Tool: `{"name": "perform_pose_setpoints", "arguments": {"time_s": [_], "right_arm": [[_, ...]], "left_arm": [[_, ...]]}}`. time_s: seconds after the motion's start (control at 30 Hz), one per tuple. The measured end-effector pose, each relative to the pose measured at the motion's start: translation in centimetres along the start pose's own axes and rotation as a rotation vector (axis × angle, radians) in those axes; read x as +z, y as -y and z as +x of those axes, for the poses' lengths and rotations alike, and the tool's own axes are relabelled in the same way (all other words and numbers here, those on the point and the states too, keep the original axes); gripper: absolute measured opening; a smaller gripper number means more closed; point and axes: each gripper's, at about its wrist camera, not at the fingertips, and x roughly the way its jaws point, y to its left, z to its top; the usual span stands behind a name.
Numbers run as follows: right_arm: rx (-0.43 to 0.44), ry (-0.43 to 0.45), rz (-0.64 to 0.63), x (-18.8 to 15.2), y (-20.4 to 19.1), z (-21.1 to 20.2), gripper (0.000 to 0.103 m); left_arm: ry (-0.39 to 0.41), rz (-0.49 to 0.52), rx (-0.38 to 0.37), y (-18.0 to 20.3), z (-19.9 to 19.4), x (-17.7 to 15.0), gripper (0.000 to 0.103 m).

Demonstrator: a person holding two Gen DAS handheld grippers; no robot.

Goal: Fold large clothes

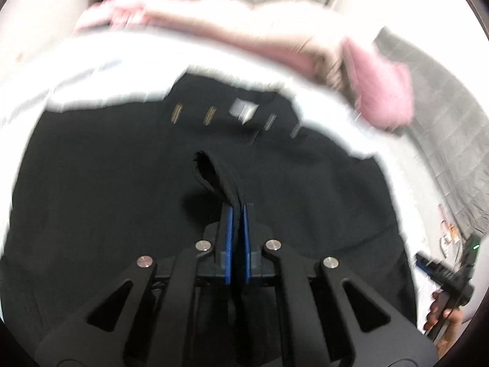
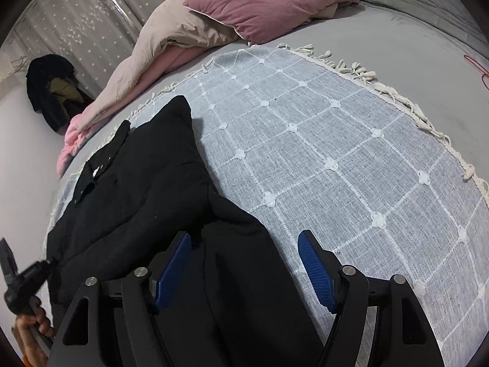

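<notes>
A large black garment (image 1: 122, 183) lies spread on a pale checked throw (image 2: 336, 153) on the bed, its collar with a white label (image 1: 244, 110) at the far side. My left gripper (image 1: 238, 208) is shut on a raised fold of the black cloth, which stands up as a narrow ridge between the blue pads. The right gripper (image 2: 244, 235) is open just above the garment's (image 2: 137, 183) near right part, with black cloth under the gap and neither pad touching it. Each gripper also appears at the edge of the other's view, held in a hand (image 2: 33, 327).
A pink pillow (image 2: 269, 3) and a beige-pink duvet (image 2: 171, 36) lie bunched along the far side of the bed. A heap of dark clothes (image 2: 52, 91) sits by the wall at left. The throw's fringed edge (image 2: 397, 91) runs along the right, grey sheet (image 2: 443, 46) beyond it.
</notes>
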Motion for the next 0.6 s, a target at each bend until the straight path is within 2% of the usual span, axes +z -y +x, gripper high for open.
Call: {"name": "perform_pose_setpoints", "arguments": {"time_s": [0.07,0.1,0.13,0.17,0.2,0.23,0.3,0.37,0.4,0.47,0.6], "right_arm": [[0.000,0.019,-0.009,0.1,-0.3,-0.1,0.073],[0.000,0.032,-0.016,0.2,-0.5,-0.3,0.073],[-0.001,0.046,-0.020,0.3,-0.7,-0.4,0.073],[-0.002,0.057,-0.023,0.4,-0.8,-0.6,0.073],[-0.002,0.070,-0.024,0.5,-0.9,-0.7,0.073],[-0.002,0.079,-0.022,0.5,-1.1,-0.8,0.073],[-0.001,0.095,-0.022,0.9,-1.4,-1.0,0.073],[0.002,0.118,-0.031,1.2,-1.7,-1.2,0.073],[0.000,0.139,-0.039,1.4,-2.1,-1.4,0.073],[0.005,0.175,-0.078,1.8,-3.5,-1.3,0.073],[0.052,0.191,-0.205,1.5,-6.8,-0.1,0.070]], "left_arm": [[0.101,0.029,0.004,0.5,-1.1,2.1,0.008],[0.126,0.047,0.031,0.7,-1.0,3.0,0.008],[0.132,0.079,0.097,0.8,-0.4,3.9,0.013],[0.096,0.124,0.208,0.9,1.1,4.6,0.018],[0.022,0.152,0.300,0.9,2.6,5.0,0.018],[-0.016,0.159,0.337,0.8,3.3,5.2,0.018],[0.001,0.165,0.297,0.7,2.8,4.8,0.023],[0.061,0.183,0.235,1.1,1.7,4.1,0.045],[0.075,0.191,0.216,1.2,1.5,3.8,0.046],[0.039,0.206,0.141,1.4,2.4,2.8,0.046],[-0.118,0.220,0.044,1.4,5.9,-1.0,0.046]]}}
